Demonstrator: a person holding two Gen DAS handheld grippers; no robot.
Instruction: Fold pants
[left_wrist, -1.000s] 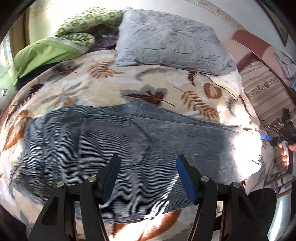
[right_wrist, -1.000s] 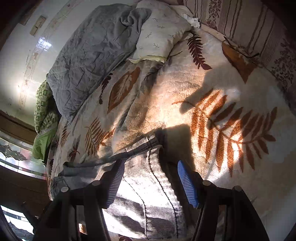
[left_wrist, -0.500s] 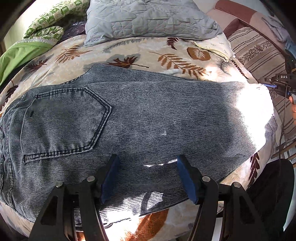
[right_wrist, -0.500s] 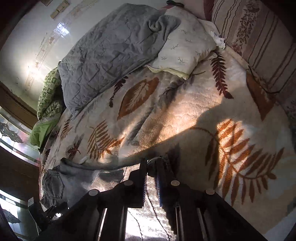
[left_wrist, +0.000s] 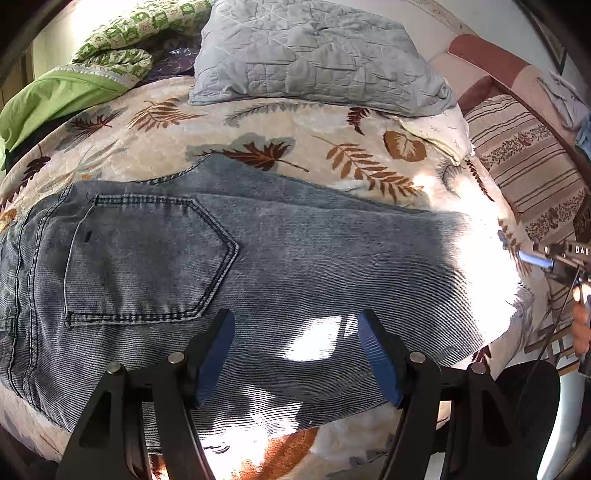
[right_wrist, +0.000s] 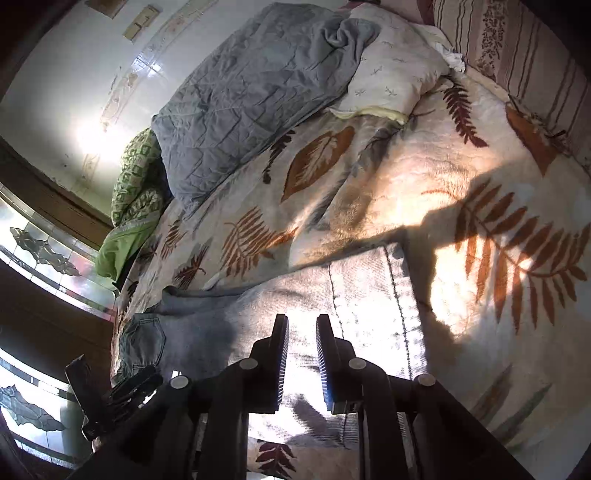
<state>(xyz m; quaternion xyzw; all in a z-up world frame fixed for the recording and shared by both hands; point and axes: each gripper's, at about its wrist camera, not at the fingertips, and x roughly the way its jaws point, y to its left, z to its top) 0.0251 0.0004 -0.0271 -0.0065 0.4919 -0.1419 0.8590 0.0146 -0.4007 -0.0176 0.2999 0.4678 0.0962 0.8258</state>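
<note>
Blue-grey denim pants (left_wrist: 258, 258) lie flat across the leaf-print bed, back pocket (left_wrist: 147, 258) at the left, legs running right to the hem (right_wrist: 373, 306). My left gripper (left_wrist: 295, 328) is open and empty, hovering over the near edge of the pants. My right gripper (right_wrist: 301, 325) sits over the hem end, jaws narrowly apart with a small gap; no cloth shows between them. It also shows at the right edge of the left wrist view (left_wrist: 535, 258).
A grey quilted pillow (left_wrist: 314, 55) and a cream pillow (right_wrist: 391, 81) lie at the back of the bed. Green bedding (left_wrist: 74, 85) is piled at the far left. A striped cushion (left_wrist: 528, 166) borders the right side. A window (right_wrist: 44, 258) is left.
My right gripper, shut at the hem half a second ago, now has a small gap between its jaws and the hem lies flat. My left gripper pulled back slightly, still open.
</note>
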